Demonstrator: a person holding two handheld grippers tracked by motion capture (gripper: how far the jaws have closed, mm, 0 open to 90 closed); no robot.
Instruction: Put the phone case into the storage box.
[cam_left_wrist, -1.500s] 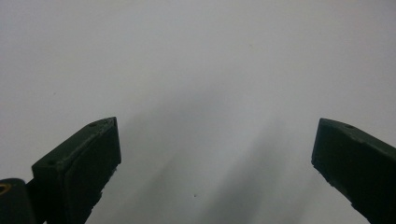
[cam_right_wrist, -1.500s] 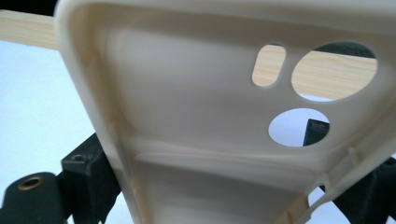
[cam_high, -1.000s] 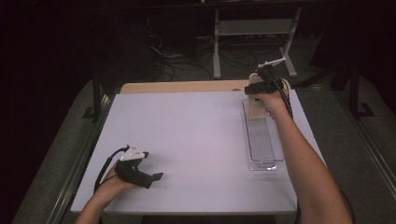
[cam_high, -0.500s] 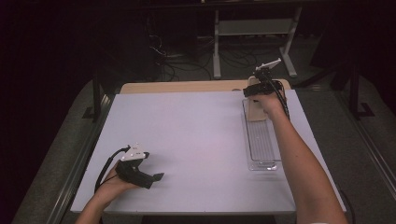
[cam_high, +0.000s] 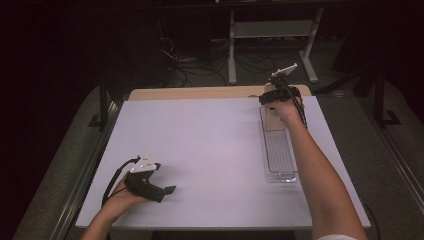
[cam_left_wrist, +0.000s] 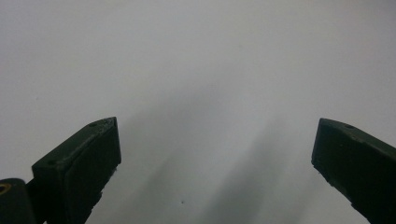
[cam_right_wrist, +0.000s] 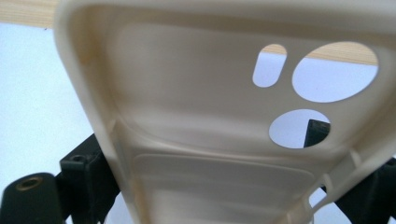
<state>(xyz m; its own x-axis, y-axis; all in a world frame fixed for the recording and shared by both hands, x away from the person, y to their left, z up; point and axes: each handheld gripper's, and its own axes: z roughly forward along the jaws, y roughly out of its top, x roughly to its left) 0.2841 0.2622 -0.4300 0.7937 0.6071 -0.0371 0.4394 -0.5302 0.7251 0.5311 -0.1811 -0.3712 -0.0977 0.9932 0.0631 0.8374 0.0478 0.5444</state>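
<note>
Right gripper view: right gripper (cam_right_wrist: 210, 186) clamps cream phone case (cam_right_wrist: 196, 135); left gripper (cam_left_wrist: 217, 154) jaws apart over table (cam_left_wrist: 196, 56).

We find no text, label, brand, number or sign that can be read in any of the views: the cream phone case (cam_right_wrist: 196, 135) shows a plain inner face with camera cutouts, the white table (cam_high: 210, 150) is unmarked, and the clear plastic tray (cam_high: 280, 155) carries no lettering we can make out.
</note>
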